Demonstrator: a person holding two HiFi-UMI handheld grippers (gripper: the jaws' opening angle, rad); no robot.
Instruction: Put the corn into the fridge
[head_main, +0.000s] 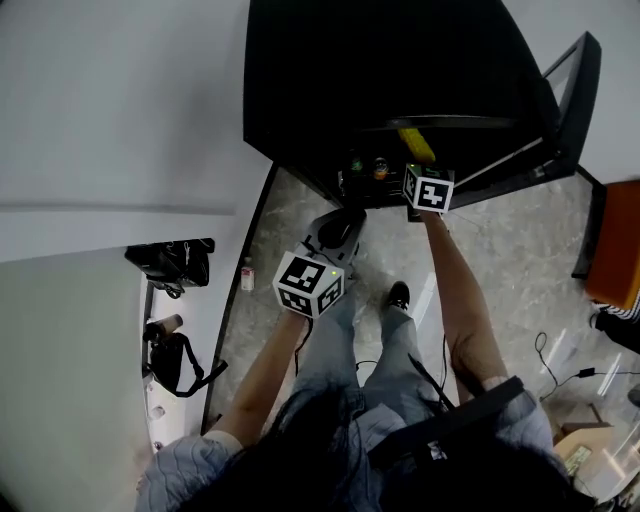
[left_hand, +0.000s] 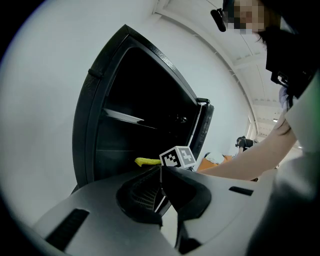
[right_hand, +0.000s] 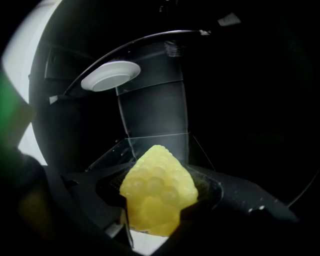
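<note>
Two tools lead, one per hand. Nearer, the left tool (head_main: 338, 230) has its jaws pressed together with nothing between them, low before the one black fridge (head_main: 330, 80). Farther right, the right tool (head_main: 420, 162) has its jaws spread wide, clamped on the single yellow corn (right_hand: 157, 182) at the fridge's dark opening, one glass shelf (right_hand: 150, 142) just beyond. One fridge door (head_main: 572, 95) stands open, far right.

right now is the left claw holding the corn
No, the left claw is shut on nothing; the corn sits in the right claw.
</note>
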